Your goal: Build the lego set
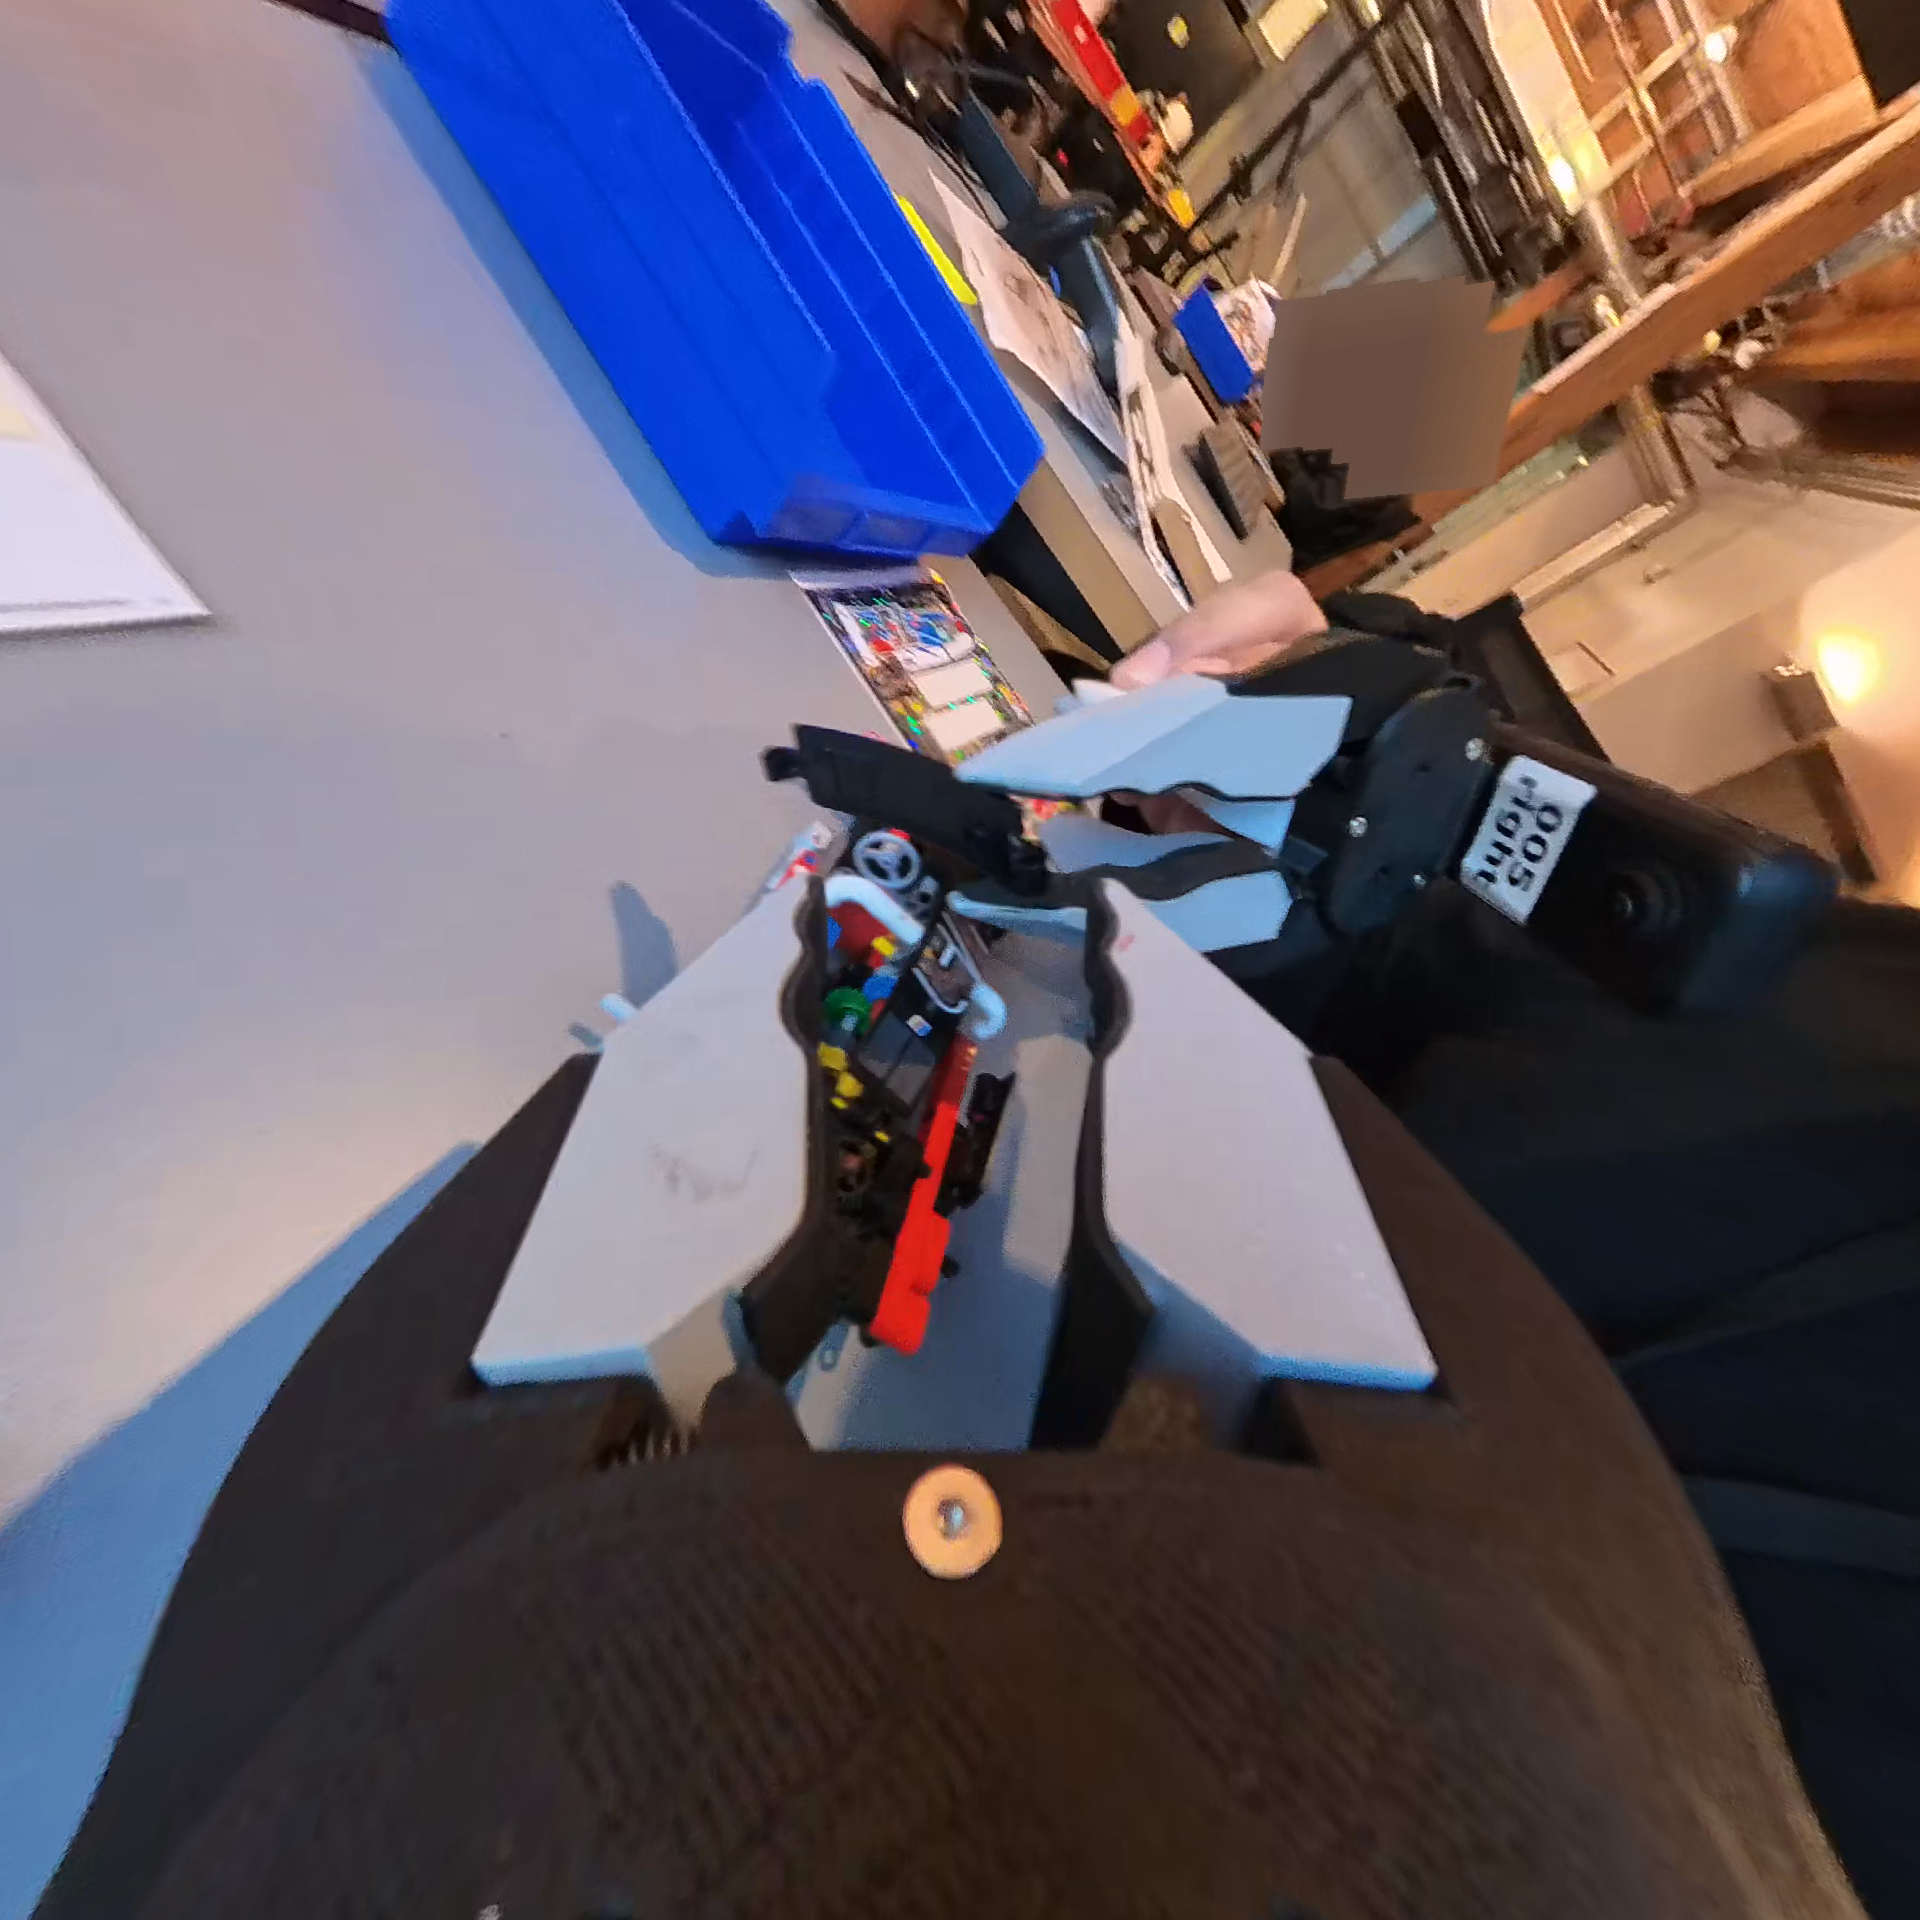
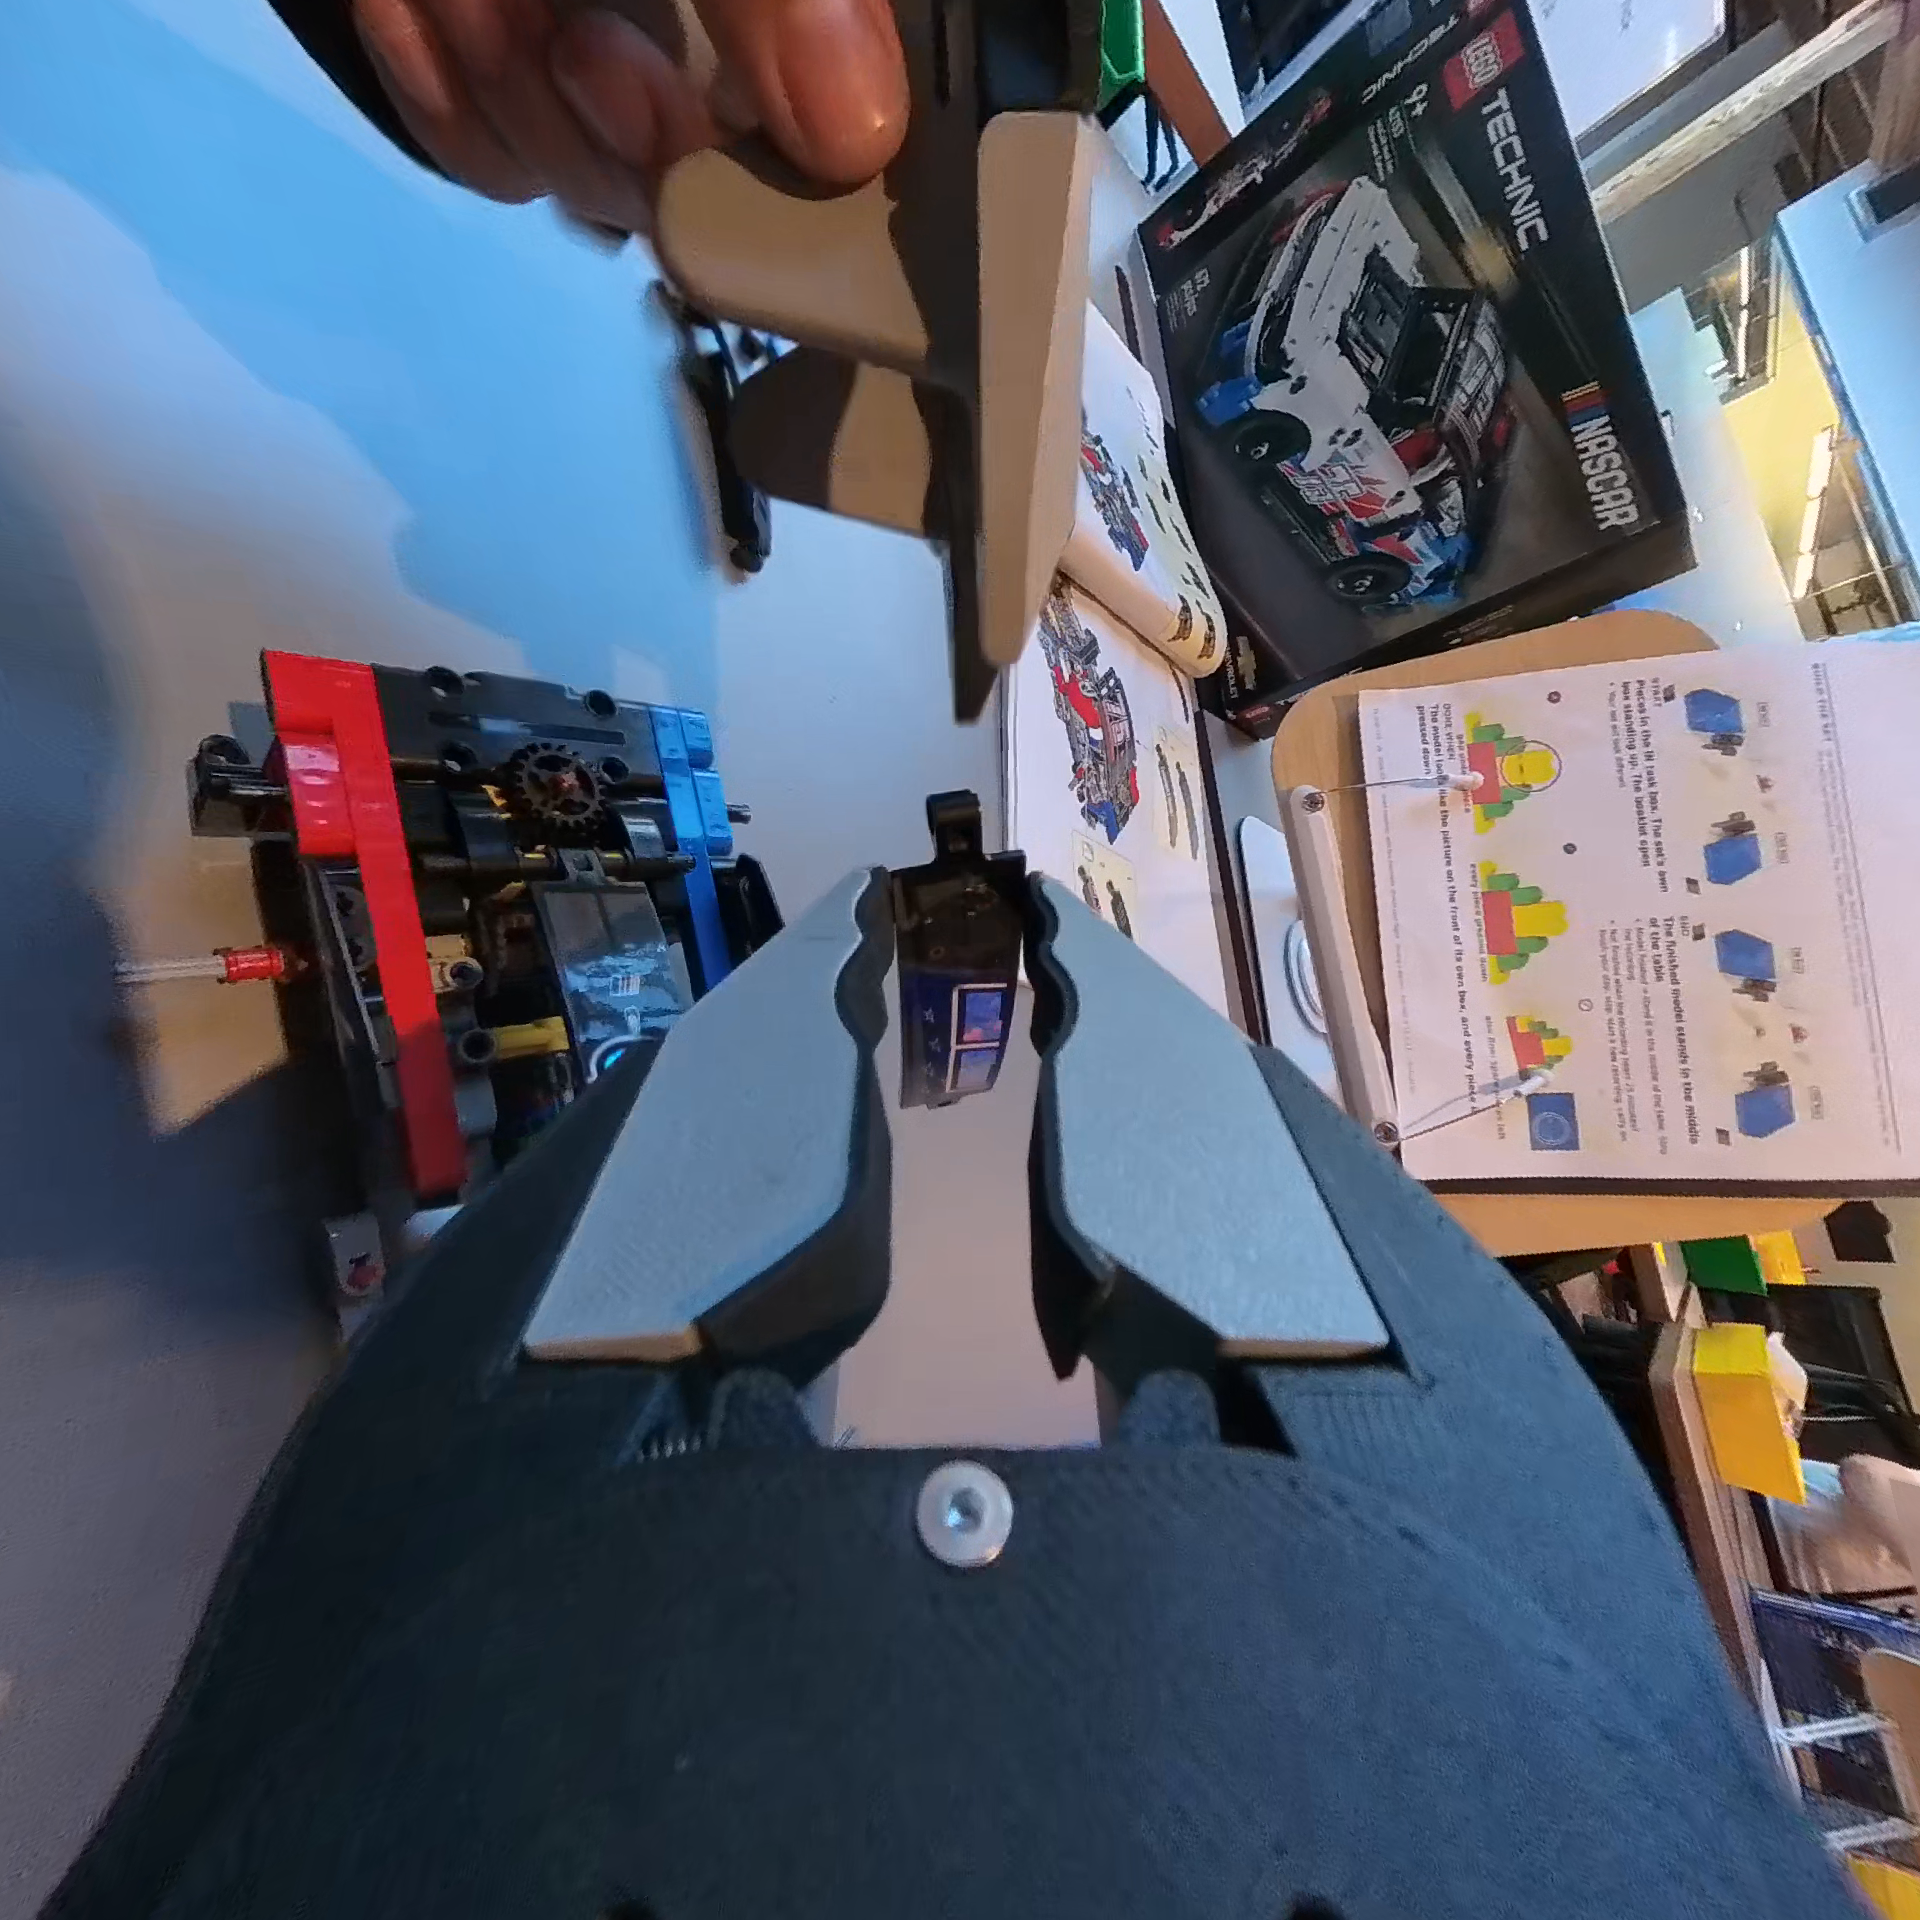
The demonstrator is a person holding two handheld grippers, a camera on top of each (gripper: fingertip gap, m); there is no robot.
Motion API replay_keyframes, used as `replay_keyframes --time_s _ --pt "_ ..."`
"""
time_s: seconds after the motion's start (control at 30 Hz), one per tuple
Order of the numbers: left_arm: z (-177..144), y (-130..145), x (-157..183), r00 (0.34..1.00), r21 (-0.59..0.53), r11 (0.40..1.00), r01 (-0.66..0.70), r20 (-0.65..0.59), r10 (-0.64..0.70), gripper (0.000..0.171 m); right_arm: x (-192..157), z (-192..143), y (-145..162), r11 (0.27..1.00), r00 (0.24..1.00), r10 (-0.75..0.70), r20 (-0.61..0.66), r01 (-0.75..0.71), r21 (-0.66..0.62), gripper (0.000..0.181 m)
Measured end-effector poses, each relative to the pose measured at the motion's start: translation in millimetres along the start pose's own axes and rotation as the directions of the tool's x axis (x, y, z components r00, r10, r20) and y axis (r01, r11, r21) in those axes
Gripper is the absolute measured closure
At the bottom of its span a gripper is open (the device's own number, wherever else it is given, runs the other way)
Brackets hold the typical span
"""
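Lego car chassis [image 2: 468, 914], part-built in black, red and blue, lies on the pale worktop [image 2: 312, 364] at about nine o'clock in the right wrist view, and in the left wrist view it shows between the fingers of the left hand-held gripper [image 1: 945, 935], whose jaws stand apart and touch nothing I can make out. The right hand-held gripper [image 2: 956, 914] is clamped on a small black panel piece [image 2: 951, 997] (dark blue printed patches on it), held off the worktop just beside the chassis. Farther off, at one o'clock in the right wrist view, lie the open instruction booklet [image 2: 1101, 748] and the dark set box [image 2: 1413, 343]. A blue bin [image 1: 727, 260] sits at twelve o'clock in the left wrist view.
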State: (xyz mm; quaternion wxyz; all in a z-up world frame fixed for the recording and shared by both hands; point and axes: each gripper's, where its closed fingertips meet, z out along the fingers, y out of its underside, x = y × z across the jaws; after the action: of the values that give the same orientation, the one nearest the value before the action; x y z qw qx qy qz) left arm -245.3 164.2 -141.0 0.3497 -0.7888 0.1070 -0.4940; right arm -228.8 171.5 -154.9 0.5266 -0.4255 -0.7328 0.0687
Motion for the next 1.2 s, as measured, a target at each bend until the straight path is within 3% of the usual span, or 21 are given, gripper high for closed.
replay_keyframes --time_s 0.17,0.3,0.53,0.77,0.93,1.2 --pt "21.9 12.9 15.6 0.998 -0.074 0.997 -0.015 -0.065 0.010 0.135 -2.6 3.3 -3.5 1.000 1.000 -0.020 0.005 0.021 -0.005 0.160" --pt "26.9 14.3 15.4 0.996 -0.073 0.997 -0.018 -0.094 0.011 0.166 -3.2 2.3 -2.0 1.000 1.000 -0.026 0.004 0.026 -0.013 0.159" --pt "23.1 21.3 26.7 0.974 -0.074 0.996 0.041 -0.219 -0.056 0.167 -11.6 -8.7 -8.9 0.995 0.997 -0.040 0.060 0.035 0.096 0.159" --pt "13.0 27.5 42.9 0.908 -0.064 0.997 0.037 -0.415 -0.060 0.167 -18.2 -24.5 -26.2 0.953 0.961 0.092 0.260 -0.161 0.257 0.160" --pt "1.7 16.8 49.5 0.828 -0.009 0.998 0.060 -0.558 -0.055 0.167 -5.9 -28.5 -40.2 0.876 0.908 0.194 0.370 -0.330 0.351 0.161" --pt "-11.3 -0.2 28.6 0.770 0.069 0.994 0.083 -0.638 -0.020 0.167 15.1 -9.6 -27.7 0.824 0.869 0.268 0.415 -0.430 0.369 0.161"
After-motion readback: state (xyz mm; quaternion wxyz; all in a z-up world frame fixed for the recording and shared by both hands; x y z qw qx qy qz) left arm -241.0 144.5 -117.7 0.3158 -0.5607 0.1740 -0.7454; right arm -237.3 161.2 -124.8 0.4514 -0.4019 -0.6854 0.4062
